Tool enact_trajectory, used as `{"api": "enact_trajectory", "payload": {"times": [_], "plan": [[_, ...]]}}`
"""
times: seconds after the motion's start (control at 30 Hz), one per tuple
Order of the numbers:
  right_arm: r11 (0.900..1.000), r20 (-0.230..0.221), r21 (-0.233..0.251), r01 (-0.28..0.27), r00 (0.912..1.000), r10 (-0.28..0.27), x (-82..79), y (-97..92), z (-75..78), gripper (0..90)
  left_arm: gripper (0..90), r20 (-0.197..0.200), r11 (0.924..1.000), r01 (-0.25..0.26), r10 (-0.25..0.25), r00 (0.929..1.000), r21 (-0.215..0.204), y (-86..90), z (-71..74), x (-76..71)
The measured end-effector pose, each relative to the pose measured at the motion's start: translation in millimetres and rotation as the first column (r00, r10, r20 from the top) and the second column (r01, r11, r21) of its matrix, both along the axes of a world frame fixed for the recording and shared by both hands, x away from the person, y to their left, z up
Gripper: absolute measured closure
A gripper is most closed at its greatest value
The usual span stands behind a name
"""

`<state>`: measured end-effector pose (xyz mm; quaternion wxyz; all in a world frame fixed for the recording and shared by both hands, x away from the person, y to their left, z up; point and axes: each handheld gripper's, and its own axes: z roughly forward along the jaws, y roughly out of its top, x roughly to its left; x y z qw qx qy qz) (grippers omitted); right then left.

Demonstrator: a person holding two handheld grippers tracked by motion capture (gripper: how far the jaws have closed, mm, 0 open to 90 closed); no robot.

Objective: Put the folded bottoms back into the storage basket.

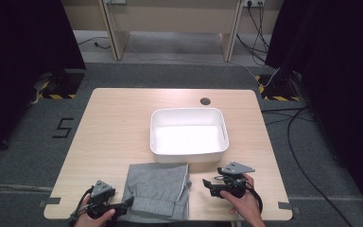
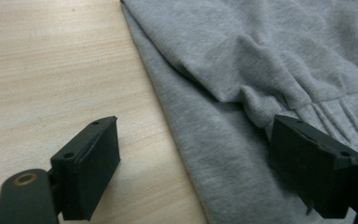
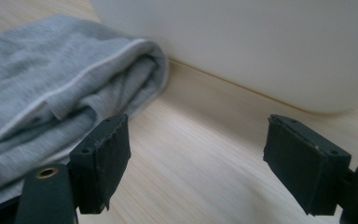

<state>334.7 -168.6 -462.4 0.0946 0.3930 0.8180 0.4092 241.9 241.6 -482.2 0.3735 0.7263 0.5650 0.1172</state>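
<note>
Wooden tabletop (image 1: 113, 132): folded grey garment (image 1: 158, 189) at 6 o'clock of white bin (image 1: 189, 116). Left gripper (image 1: 127, 204) and right gripper (image 1: 208, 183) flanked it, jaws open, empty (pre-grasp, I judged). Next: pinch both edges.

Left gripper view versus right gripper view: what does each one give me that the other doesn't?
The left gripper view alone shows the gathered, ribbed band of the grey folded garment, with one jaw of the open left tongs over the cloth and the other over bare wood. The right gripper view alone shows the white bin wall and the garment's folded edge with its pale seam line. Both share the garment, the wooden table and open, empty tongs.
</note>
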Motion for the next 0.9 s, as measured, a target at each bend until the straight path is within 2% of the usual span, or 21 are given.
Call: {"api": "enact_trajectory", "payload": {"times": [0.1,0.13,0.23,0.33,0.37,0.47,0.57,0.63,0.73,0.77,0.8,0.9], "plan": [[0.9992,0.007,0.014,-0.039,0.9992,0.039,2.7,15.2,4.5,22.9,14.8,0.044,0.9996,-0.018,0.019,0.9988,-0.021,-1.9,6.7,-3.6],[0.9988,0.009,0.018,-0.045,0.9989,0.045,2.9,17.8,5.3,22.9,14.7,0.046,0.9998,-0.012,0.012,0.9989,-0.014,-3.0,8.1,-4.9],[0.997,0.0,0.032,-0.071,0.9975,0.071,4.3,27.7,6.8,22.7,14.5,0.037,1.0,-0.002,0.002,0.9993,0.001,-5.8,5.8,-5.4],[0.996,-0.002,0.029,-0.085,0.9964,0.085,4.7,34.7,5.8,22.8,14.4,0.002,0.9991,-0.007,0.007,1.0,-0.041,-4.9,3.2,-5.5],[0.9952,0.001,0.027,-0.094,0.9956,0.094,5.4,36.8,4.9,22.8,14.4,0.008,0.9989,-0.004,0.004,1.0,-0.047,-5.5,5.5,-7.0],[0.9944,-0.006,0.02,-0.104,0.9946,0.104,5.3,43.0,3.4,22.9,14.5,0.03,0.9994,0.014,-0.013,0.9995,-0.03,-10.5,8.8,-10.6],[0.993,-0.001,0.02,-0.116,0.9932,0.116,7.0,47.7,2.8,23.1,14.0,-0.004,0.9992,0.012,-0.012,0.9999,-0.039,-12.0,-0.1,-8.0],[0.9931,-0.002,0.018,-0.116,0.9932,0.116,6.8,49.5,2.8,23.1,13.6,-0.012,0.9989,0.013,-0.014,0.9998,-0.046,-12.0,-3.3,-7.4],[0.9927,-0.007,0.018,-0.119,0.9929,0.119,7.7,52.8,1.6,23.2,10.0,-0.006,0.999,0.017,-0.017,0.9998,-0.04,-11.4,-4.4,-7.0],[0.993,-0.009,0.017,-0.117,0.9931,0.117,8.6,53.5,1.0,23.2,10.0,-0.005,0.9993,0.019,-0.019,0.9998,-0.031,-11.3,-4.8,-6.1],[0.9933,-0.01,0.018,-0.114,0.9934,0.115,9.3,55.6,-0.1,23.2,5.5,0.001,0.9999,0.013,-0.013,0.9999,-0.006,-13.2,-5.7,-5.3],[0.9932,-0.011,0.016,-0.116,0.9932,0.116,10.0,56.8,-0.5,23.2,3.9,0.0,0.9999,0.012,-0.012,0.9999,0.002,-15.2,-6.0,-5.9]]}}
